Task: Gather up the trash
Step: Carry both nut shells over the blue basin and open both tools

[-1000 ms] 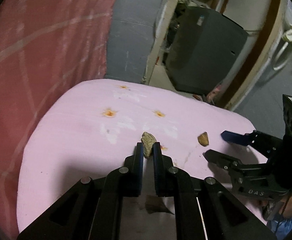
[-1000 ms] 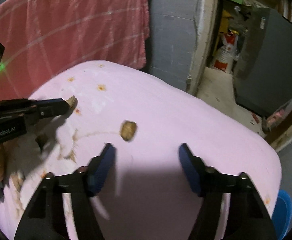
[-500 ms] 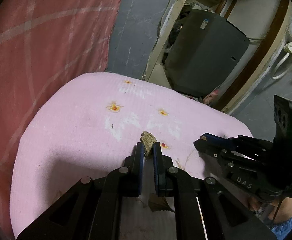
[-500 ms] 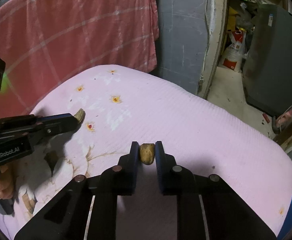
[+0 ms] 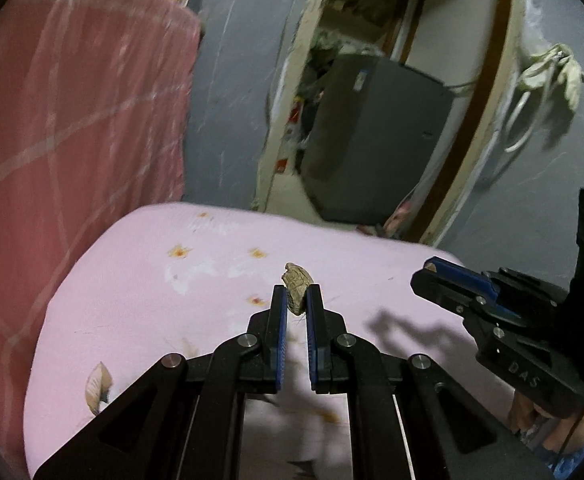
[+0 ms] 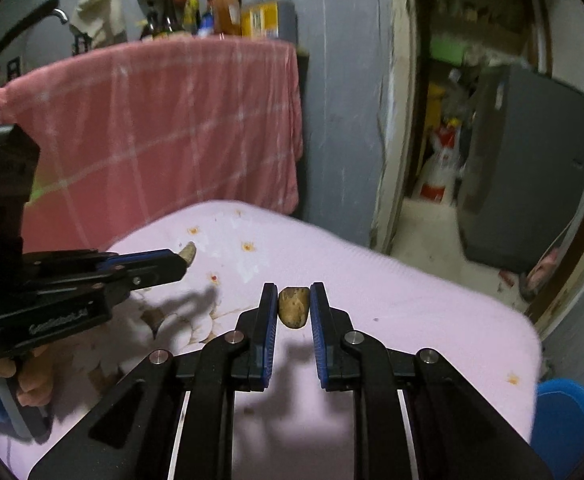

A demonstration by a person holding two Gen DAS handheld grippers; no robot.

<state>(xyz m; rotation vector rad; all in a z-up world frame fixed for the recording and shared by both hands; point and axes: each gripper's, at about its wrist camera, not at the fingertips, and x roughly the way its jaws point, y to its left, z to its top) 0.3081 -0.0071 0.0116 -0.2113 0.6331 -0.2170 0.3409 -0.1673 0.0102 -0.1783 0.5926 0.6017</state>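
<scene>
My left gripper is shut on a small brownish scrap of trash and holds it above the pink bed. My right gripper is shut on a second brown scrap, also lifted above the bed. The right gripper shows at the right of the left wrist view. The left gripper with its scrap shows at the left of the right wrist view.
A red checked cloth hangs behind the bed, with bottles on the ledge above. A doorway with a grey cabinet lies to the right. A blue bin stands beside the bed's right corner.
My right gripper closed on the second scrap and lifted it. Both grippers have risen from the bed with their scraps, and the views tilt up toward the wall.
</scene>
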